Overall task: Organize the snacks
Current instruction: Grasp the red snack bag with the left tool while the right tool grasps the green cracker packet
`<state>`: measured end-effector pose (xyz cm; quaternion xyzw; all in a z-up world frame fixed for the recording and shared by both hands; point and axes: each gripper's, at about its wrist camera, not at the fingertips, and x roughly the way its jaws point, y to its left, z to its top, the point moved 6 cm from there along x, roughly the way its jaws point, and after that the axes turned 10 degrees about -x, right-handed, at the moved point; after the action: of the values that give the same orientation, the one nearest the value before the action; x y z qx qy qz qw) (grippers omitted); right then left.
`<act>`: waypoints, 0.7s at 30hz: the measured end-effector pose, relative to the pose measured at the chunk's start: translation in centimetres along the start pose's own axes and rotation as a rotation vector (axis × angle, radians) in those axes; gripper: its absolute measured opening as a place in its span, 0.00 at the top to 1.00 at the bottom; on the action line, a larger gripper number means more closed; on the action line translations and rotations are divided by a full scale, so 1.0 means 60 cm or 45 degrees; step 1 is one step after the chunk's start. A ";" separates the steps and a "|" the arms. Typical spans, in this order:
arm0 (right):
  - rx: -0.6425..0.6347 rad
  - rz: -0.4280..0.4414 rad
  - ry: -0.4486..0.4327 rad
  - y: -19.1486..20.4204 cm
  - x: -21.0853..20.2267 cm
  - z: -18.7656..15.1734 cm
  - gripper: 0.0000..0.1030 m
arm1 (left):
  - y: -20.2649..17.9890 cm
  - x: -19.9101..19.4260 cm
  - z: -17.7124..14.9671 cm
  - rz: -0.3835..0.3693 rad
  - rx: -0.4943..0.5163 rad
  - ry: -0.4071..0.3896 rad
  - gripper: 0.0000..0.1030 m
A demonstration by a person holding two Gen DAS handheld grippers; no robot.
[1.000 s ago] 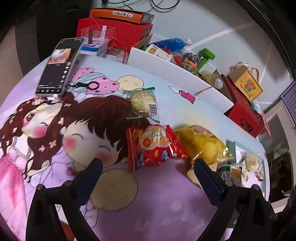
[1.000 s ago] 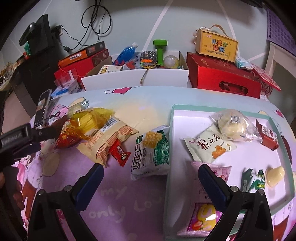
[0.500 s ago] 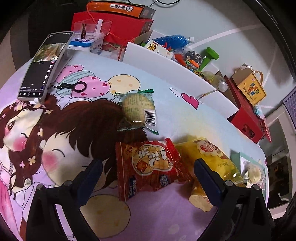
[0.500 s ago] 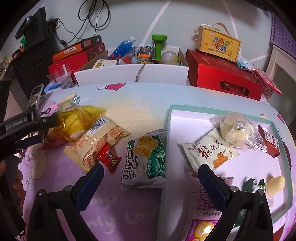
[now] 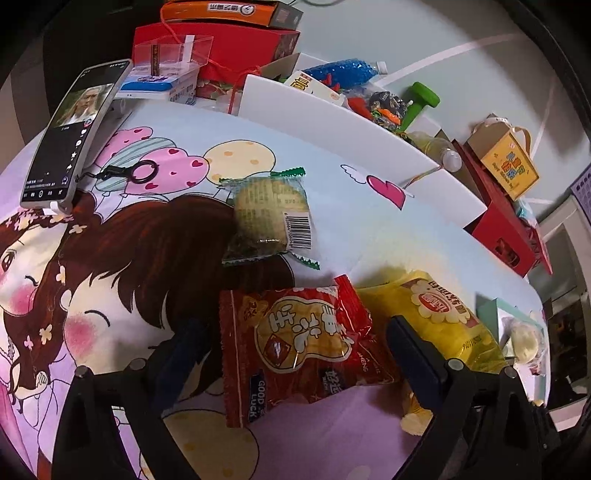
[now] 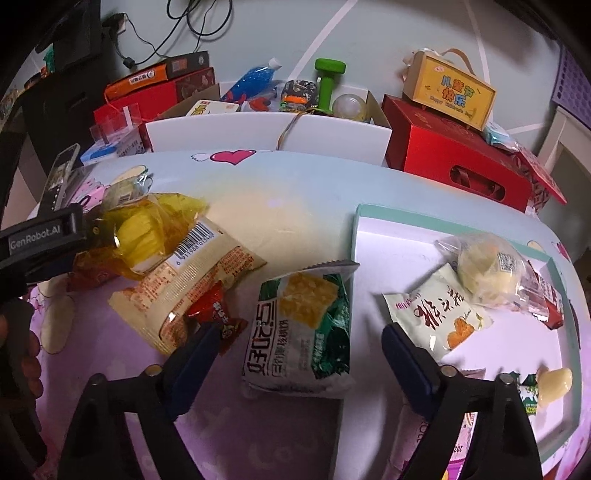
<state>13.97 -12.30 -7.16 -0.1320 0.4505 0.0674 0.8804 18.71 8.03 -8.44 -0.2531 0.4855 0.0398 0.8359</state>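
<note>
Cartoon tablecloth (image 5: 122, 258) before pale lined floor (image 6: 369, 33).

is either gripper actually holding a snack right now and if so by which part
Nothing is held. The left gripper is open, its fingers straddling the red snack bag; the right gripper is open around the green cracker pack.

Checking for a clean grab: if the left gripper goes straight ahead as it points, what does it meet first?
Most likely the red snack bag, already between the open left gripper's fingers; the yellow bag lies just right.
</note>
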 end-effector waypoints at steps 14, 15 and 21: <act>-0.016 -0.035 0.025 0.002 0.003 -0.005 0.47 | -0.014 -0.006 -0.002 0.001 0.039 -0.017 0.32; -0.010 -0.031 0.023 0.001 0.002 -0.005 0.47 | -0.015 -0.007 -0.002 -0.005 0.039 -0.018 0.32; 0.010 -0.024 -0.002 -0.008 -0.011 -0.002 0.58 | -0.019 -0.013 -0.002 -0.024 0.037 -0.012 0.34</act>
<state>13.62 -12.77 -6.64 -0.1326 0.4489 0.0574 0.8818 18.58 7.10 -7.41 -0.2453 0.4798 0.0261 0.8420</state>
